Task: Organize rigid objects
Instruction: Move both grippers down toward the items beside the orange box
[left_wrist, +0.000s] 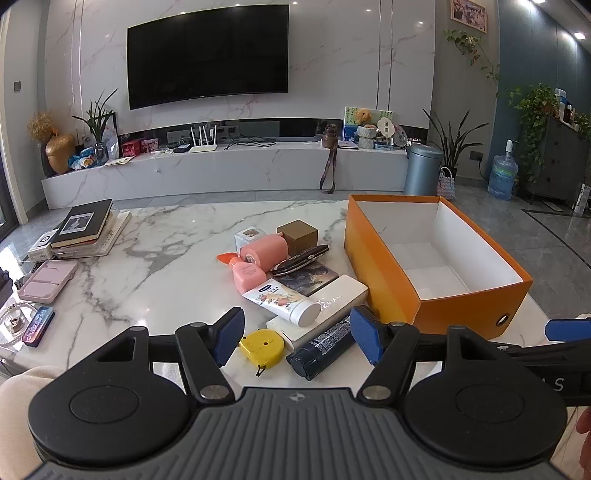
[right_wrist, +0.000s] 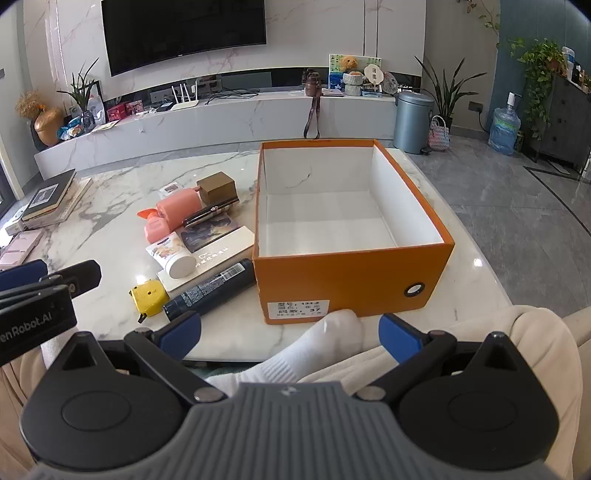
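An empty orange box (left_wrist: 384, 258) (right_wrist: 351, 284) with a white inside stands open on the right of the marble table. Left of it lies a pile: a gold cube (left_wrist: 297, 236), a pink cylinder (left_wrist: 264, 251), a pink bottle (left_wrist: 247, 275), a dark case (left_wrist: 299, 260), a white tube (left_wrist: 282, 301), a long white box (left_wrist: 332, 299), a dark blue bottle (left_wrist: 321, 345) and a yellow tape measure (left_wrist: 262, 347). My left gripper (left_wrist: 296, 334) hovers open over the tape measure and blue bottle, touching neither. My right gripper (right_wrist: 291, 334) is open and empty before the box's near wall.
A stack of books (left_wrist: 85, 229), a pink case (left_wrist: 48, 280) and a small iridescent box (left_wrist: 38, 325) lie at the table's left. A person's white-socked foot (right_wrist: 332, 332) rests at the table's near edge, in front of the orange box.
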